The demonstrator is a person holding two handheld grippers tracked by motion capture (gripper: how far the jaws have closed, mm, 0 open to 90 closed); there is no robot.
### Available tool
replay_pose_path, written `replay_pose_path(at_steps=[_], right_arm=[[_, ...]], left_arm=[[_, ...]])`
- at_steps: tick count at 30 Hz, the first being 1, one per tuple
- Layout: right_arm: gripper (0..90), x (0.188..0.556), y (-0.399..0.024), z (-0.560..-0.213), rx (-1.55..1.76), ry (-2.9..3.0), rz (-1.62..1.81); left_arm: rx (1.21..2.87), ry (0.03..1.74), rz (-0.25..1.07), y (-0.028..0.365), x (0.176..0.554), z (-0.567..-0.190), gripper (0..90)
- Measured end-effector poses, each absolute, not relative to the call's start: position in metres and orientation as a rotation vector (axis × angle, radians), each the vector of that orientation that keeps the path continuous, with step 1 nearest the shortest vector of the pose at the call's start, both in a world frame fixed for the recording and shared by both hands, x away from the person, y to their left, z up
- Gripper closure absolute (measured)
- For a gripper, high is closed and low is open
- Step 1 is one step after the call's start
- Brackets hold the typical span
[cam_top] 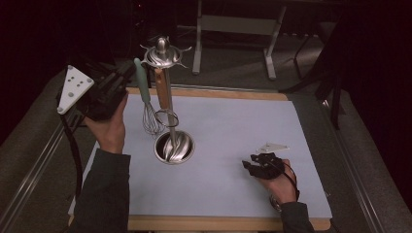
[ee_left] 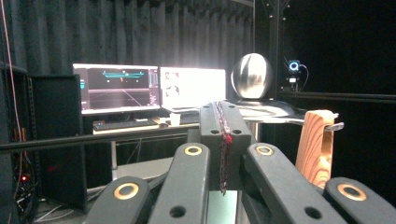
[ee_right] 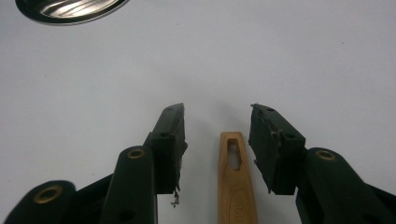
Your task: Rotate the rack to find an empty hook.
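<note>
1. The left tongs (cam_top: 127, 73) are raised beside the utensil stand (cam_top: 167, 104), their jaws pressed together with nothing between them.
2. In the left gripper view, the closed jaws point just left of a wooden handle (ee_left: 316, 144) hanging from the stand's top.
3. A whisk (cam_top: 148, 104) with a pale green handle hangs on the stand, next to the left tongs.
4. The right tongs (cam_top: 252, 166) rest low on the desk (cam_top: 233, 126), jaws spread apart.
5. A wooden utensil handle (ee_right: 236, 179) lies flat on the desk between the right jaws, touching neither pad.
</note>
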State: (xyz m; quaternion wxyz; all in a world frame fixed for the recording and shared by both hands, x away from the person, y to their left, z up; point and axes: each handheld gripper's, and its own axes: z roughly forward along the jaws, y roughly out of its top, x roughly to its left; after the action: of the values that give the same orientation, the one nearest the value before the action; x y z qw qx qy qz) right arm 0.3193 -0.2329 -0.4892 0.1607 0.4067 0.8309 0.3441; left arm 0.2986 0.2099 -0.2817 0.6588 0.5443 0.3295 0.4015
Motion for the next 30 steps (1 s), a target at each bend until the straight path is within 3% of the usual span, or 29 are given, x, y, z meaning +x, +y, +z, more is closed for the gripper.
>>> replay_pose_path(at_steps=[30], right_arm=[[55.1,0.319,-0.234,-0.490,1.169,2.364,0.980]], left_arm=[[1.290,0.789,0.924,0.218,0.320,-0.274,89.9]])
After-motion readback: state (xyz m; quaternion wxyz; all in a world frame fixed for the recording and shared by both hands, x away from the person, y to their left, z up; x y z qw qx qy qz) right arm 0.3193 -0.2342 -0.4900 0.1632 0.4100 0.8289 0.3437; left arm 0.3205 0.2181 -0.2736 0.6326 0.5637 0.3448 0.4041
